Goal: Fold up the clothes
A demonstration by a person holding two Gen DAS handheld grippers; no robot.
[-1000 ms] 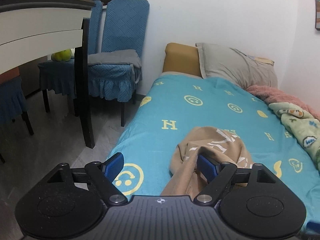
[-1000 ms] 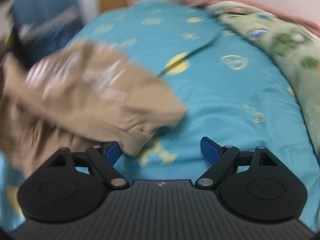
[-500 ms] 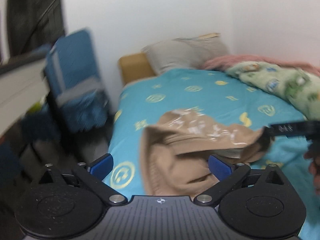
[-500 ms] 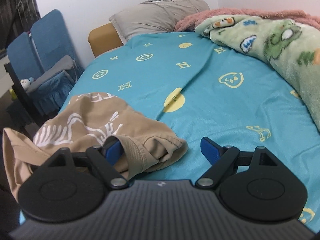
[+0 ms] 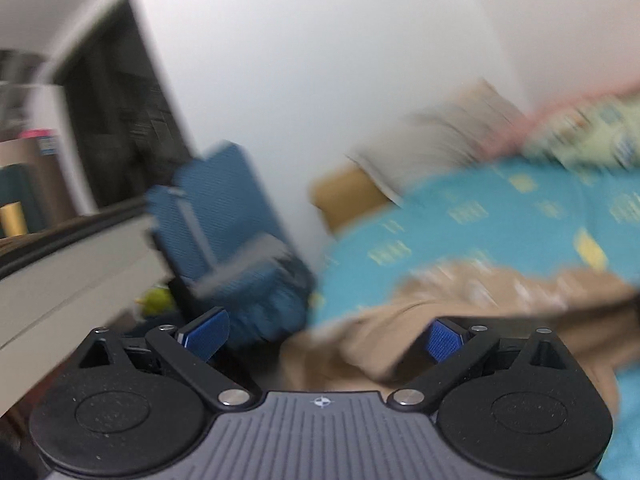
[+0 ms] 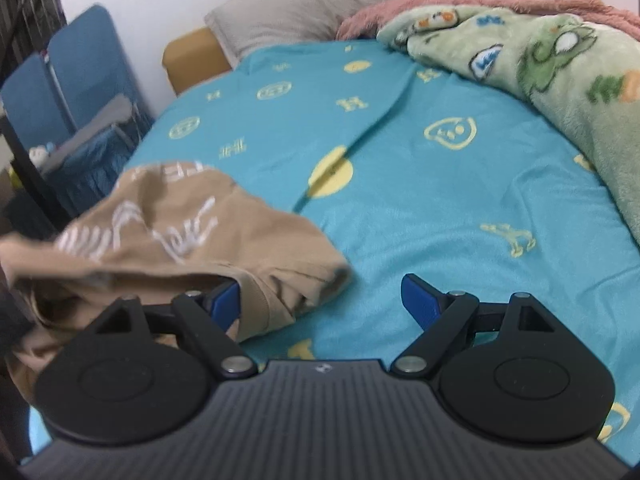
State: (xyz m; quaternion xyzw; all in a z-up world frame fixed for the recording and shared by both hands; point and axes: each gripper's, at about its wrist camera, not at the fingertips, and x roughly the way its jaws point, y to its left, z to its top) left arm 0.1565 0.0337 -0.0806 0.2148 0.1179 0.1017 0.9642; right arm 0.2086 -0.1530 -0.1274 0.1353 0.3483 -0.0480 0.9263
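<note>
tan garment bunched at the bed's near left edge, both claws spread

your left gripper (image 5: 326,334) has its blue pads wide apart with nothing pinched between them. the view is badly smeared, yet the tan garment (image 5: 460,304) reads as a crumpled heap on the turquoise bedsheet (image 5: 500,216), with cloth lying against your right-hand pad (image 5: 443,343). left of the bed you have blue chairs (image 5: 216,216).

your right gripper (image 6: 320,300) is likewise spread and grips nothing. the tan garment (image 6: 192,232), white print facing up, sits on the bedsheet (image 6: 420,208) at the bed's near left edge; a folded hem lies just beside your left pad (image 6: 226,300), and contact cannot be confirmed. further up the bed lies a grey pillow (image 6: 308,4); along the bed's right side, a green cartoon blanket (image 6: 560,64).
</note>
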